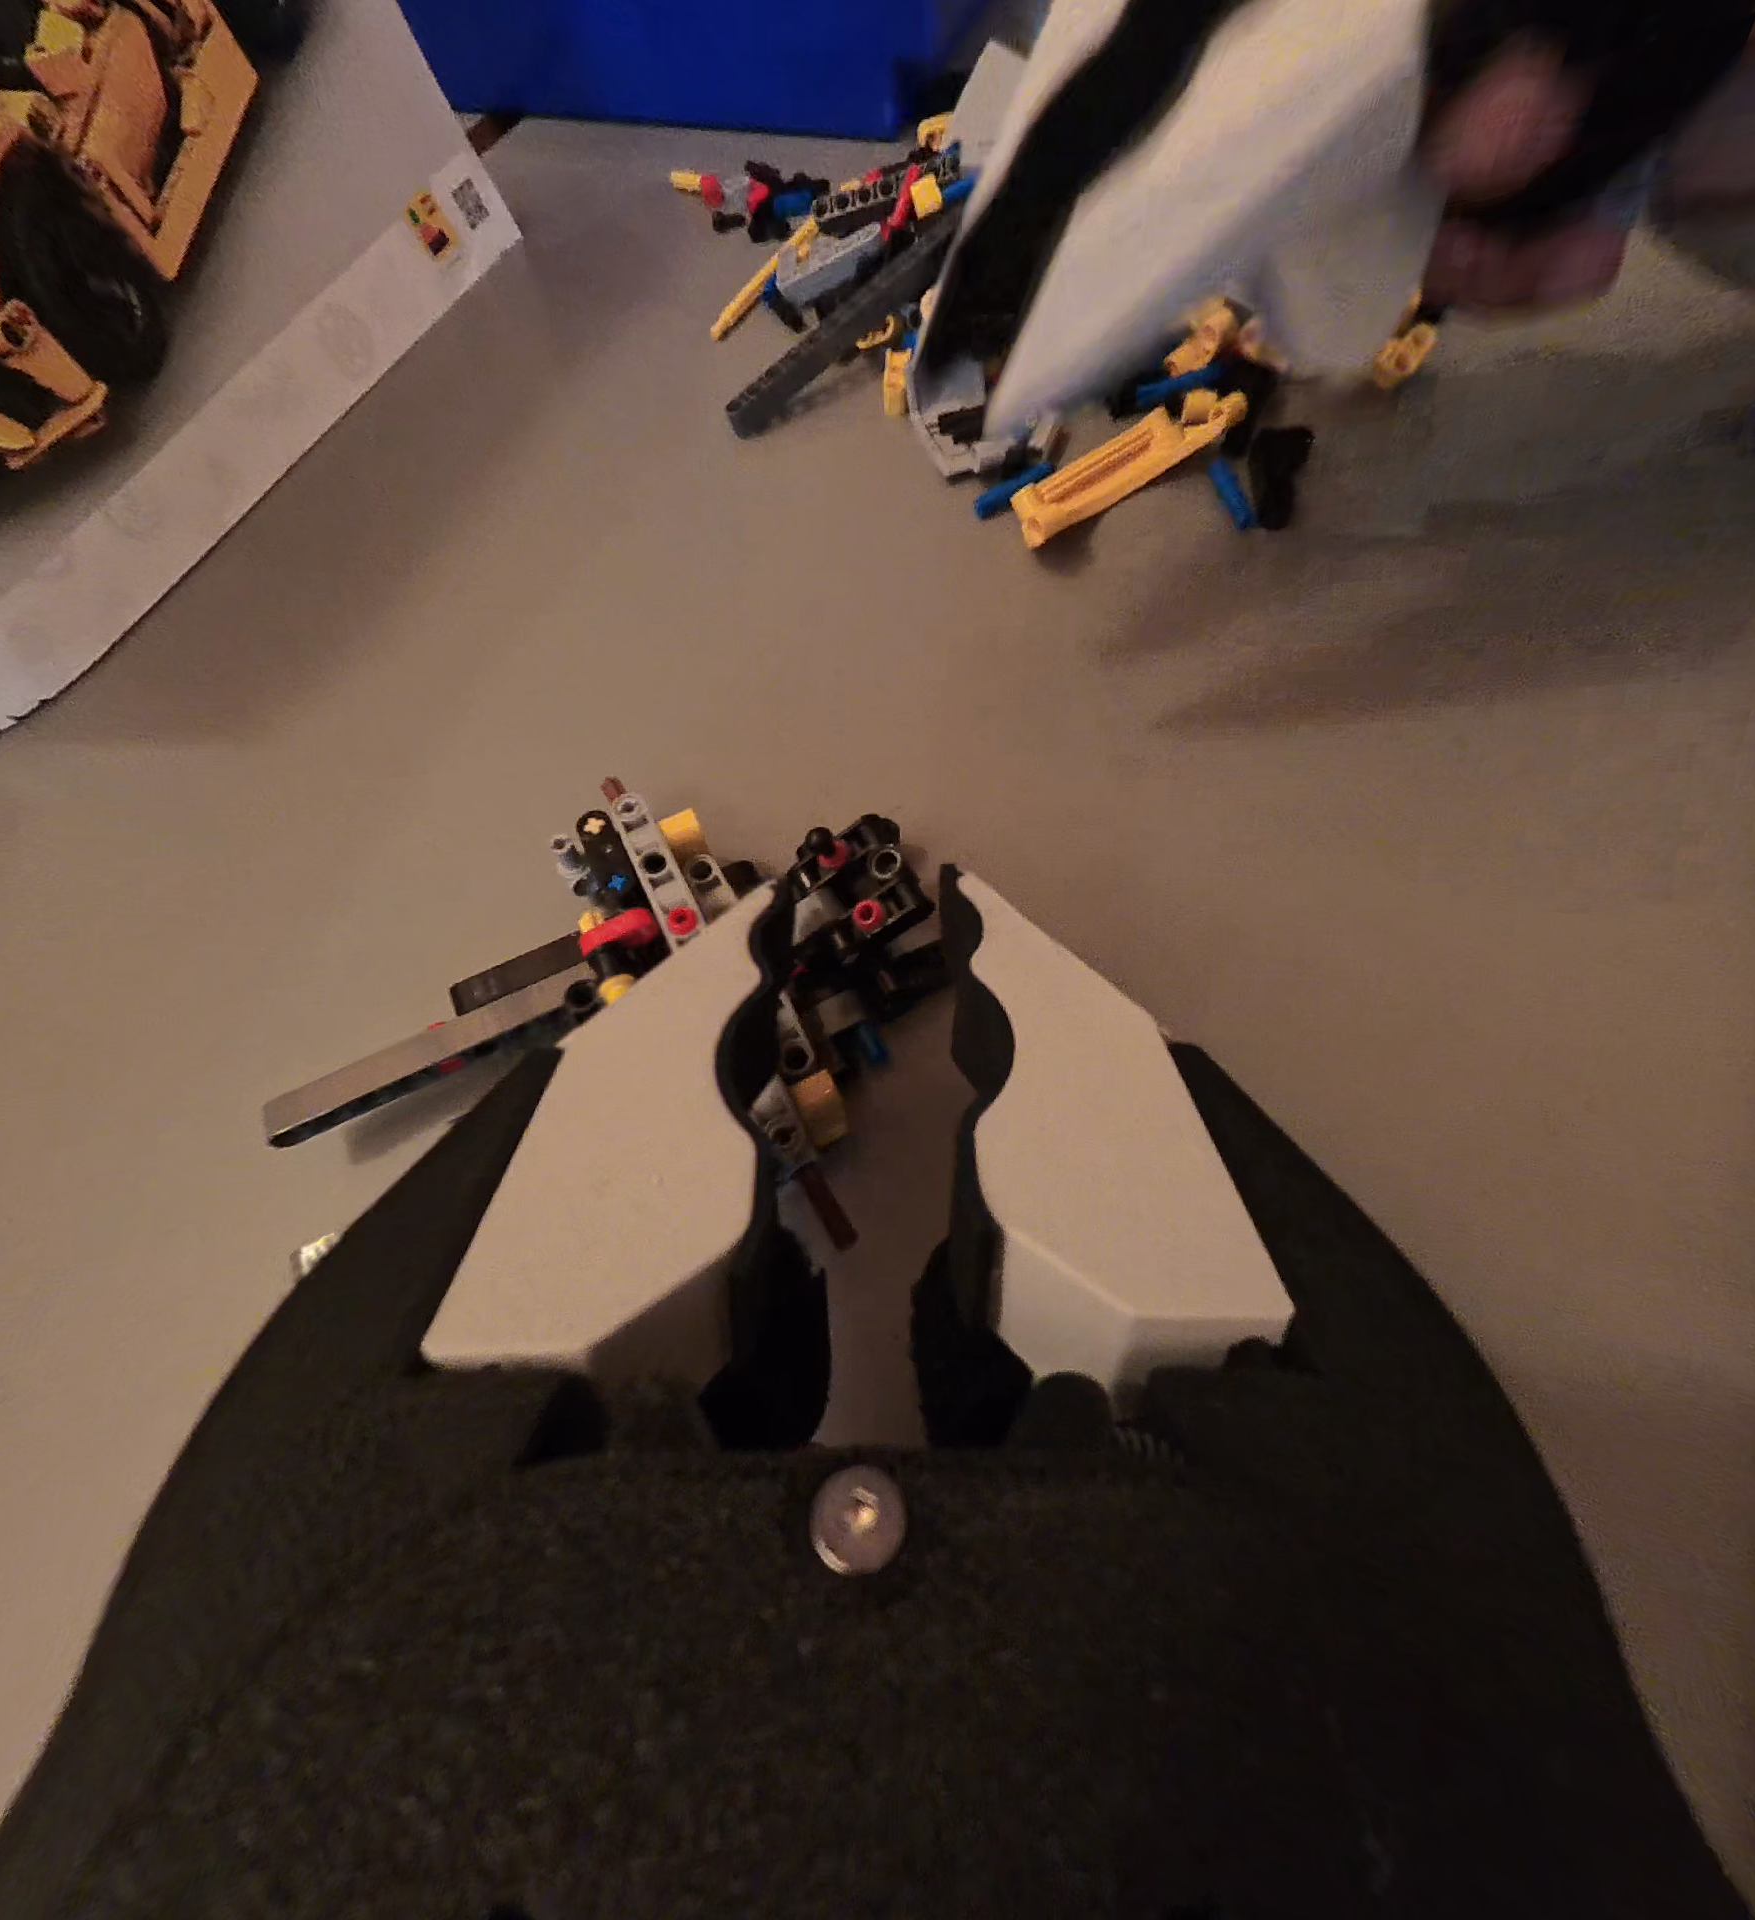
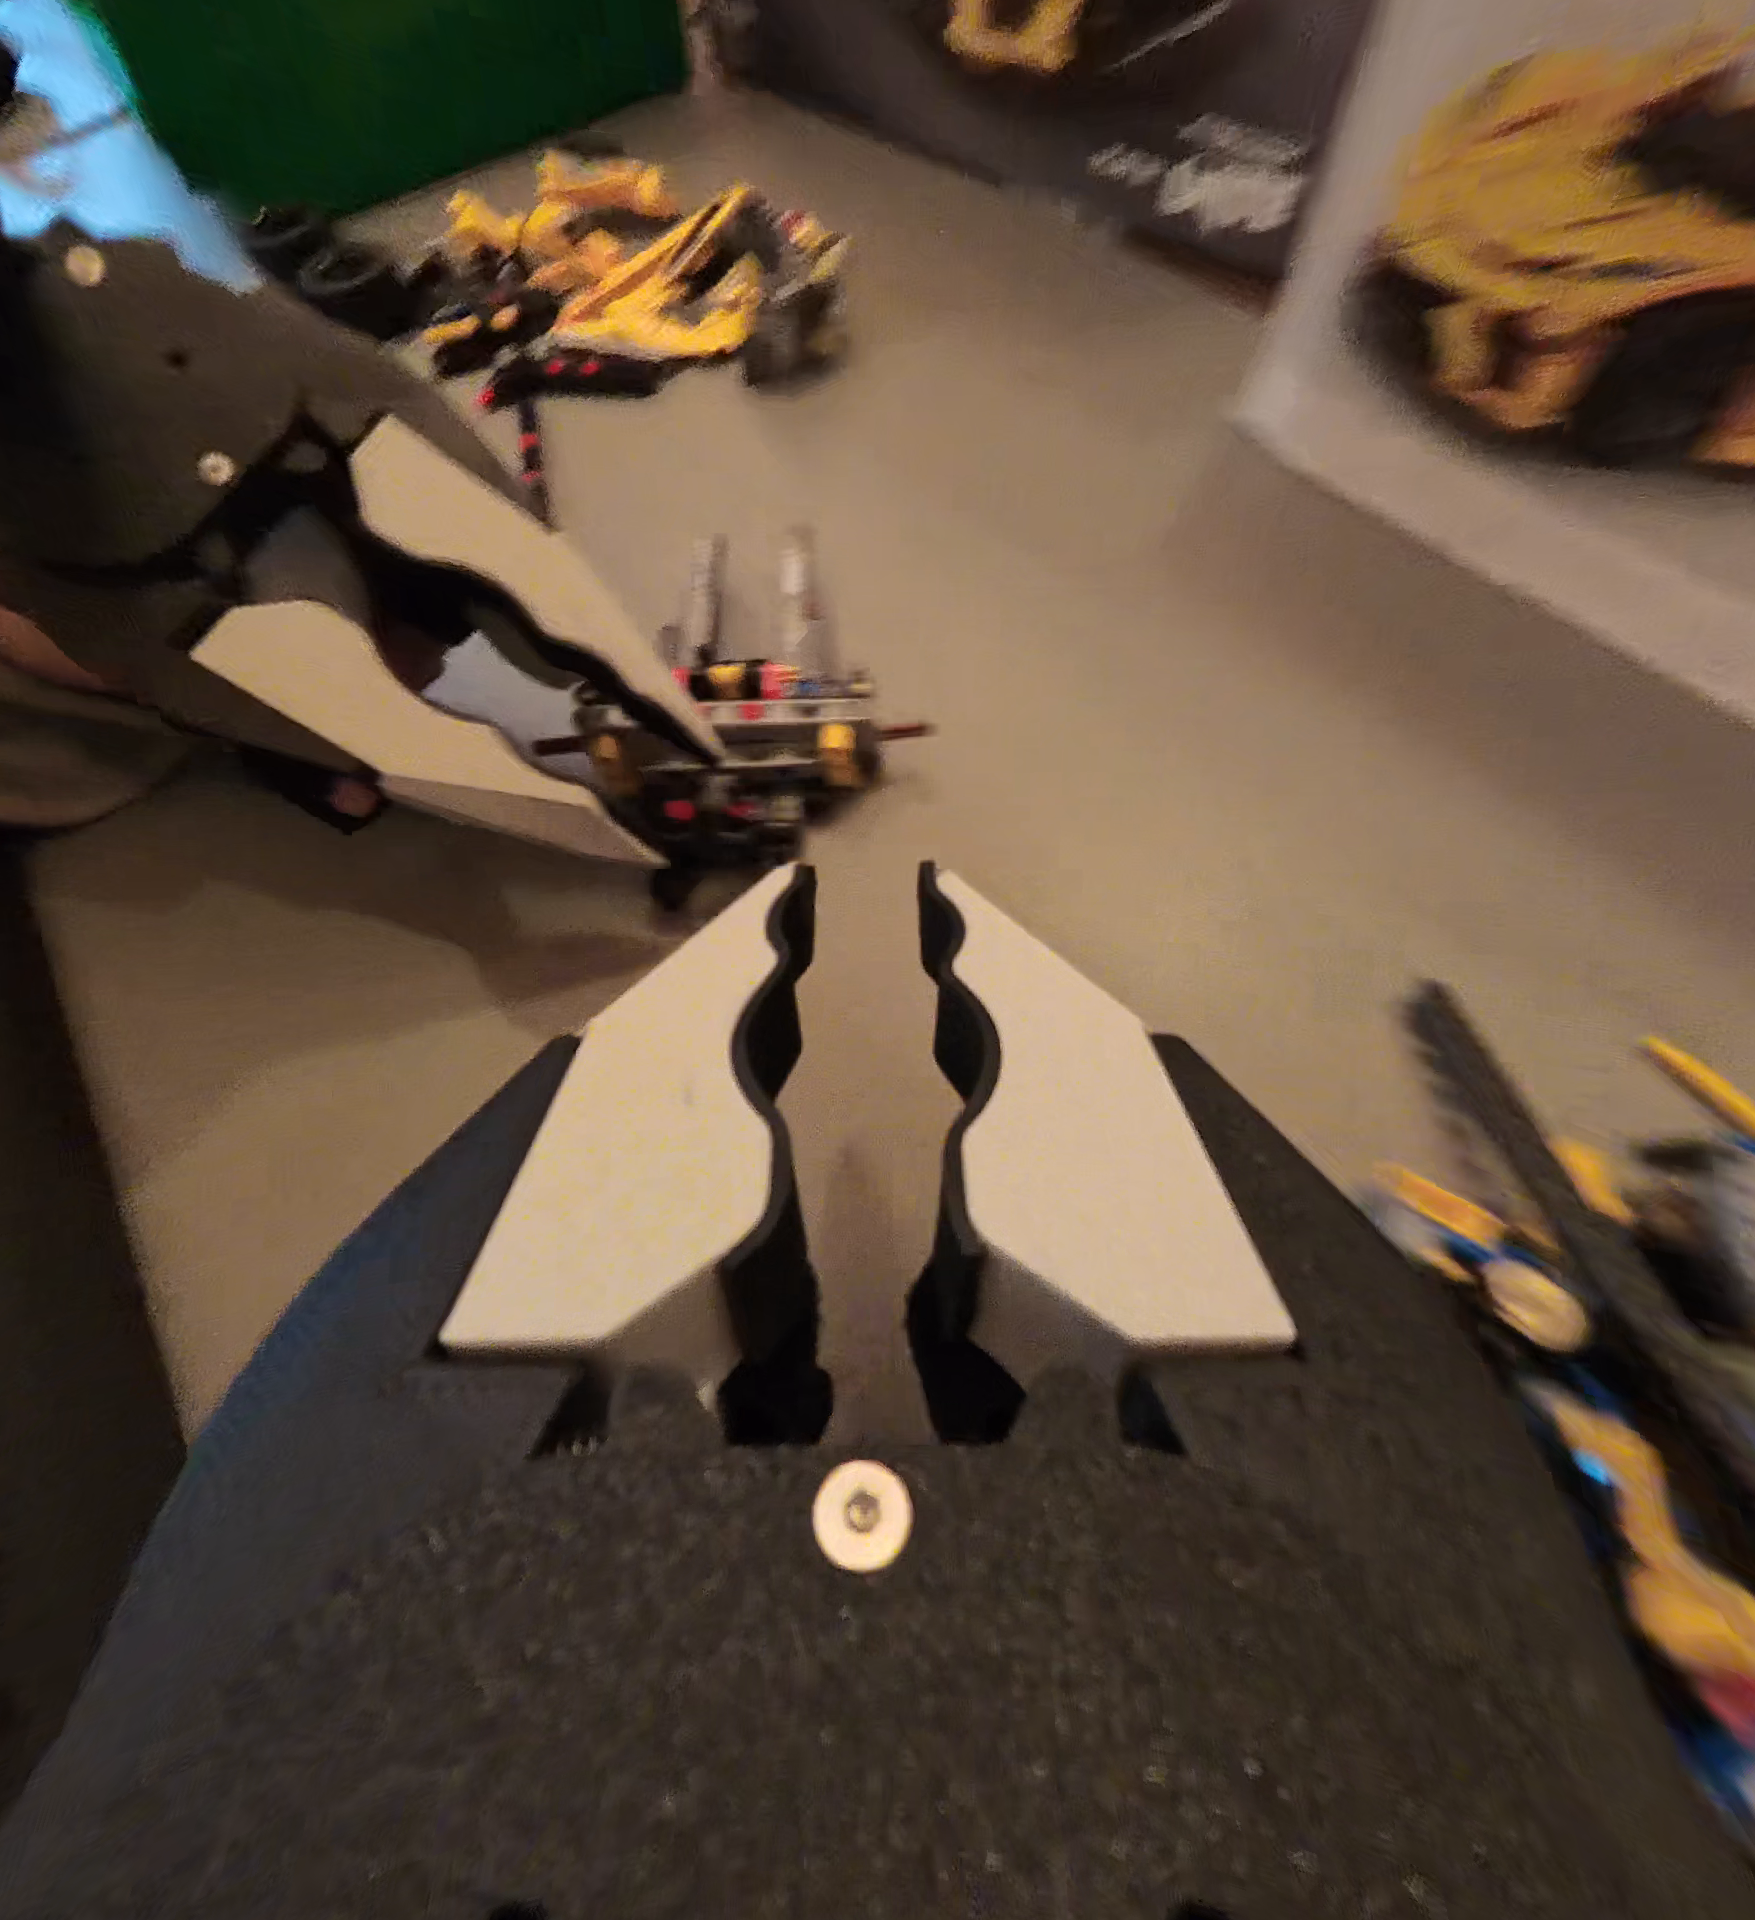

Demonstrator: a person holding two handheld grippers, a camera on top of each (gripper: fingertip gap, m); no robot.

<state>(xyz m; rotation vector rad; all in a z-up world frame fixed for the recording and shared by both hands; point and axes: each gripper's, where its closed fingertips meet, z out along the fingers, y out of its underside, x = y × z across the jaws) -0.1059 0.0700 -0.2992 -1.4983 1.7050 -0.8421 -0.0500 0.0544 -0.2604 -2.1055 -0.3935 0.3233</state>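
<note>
Brick assembly, a small black, grey, red and yellow build, sits on the grey table between the fingers of the left gripper.

In the left wrist view the assembly lies at centre, just toward 12 o'clock; the left gripper's fingers stand either side of it, and whether they press it cannot be told. Bare table stretches toward 3 o'clock. A loose pile of bricks lies at 1 o'clock, with the blurred right gripper over it. A printed box edges in at 10 o'clock. In the right wrist view the right gripper has its fingers slightly apart and empty, with the assembly just ahead at 12 o'clock and open table toward 2 o'clock.
</note>
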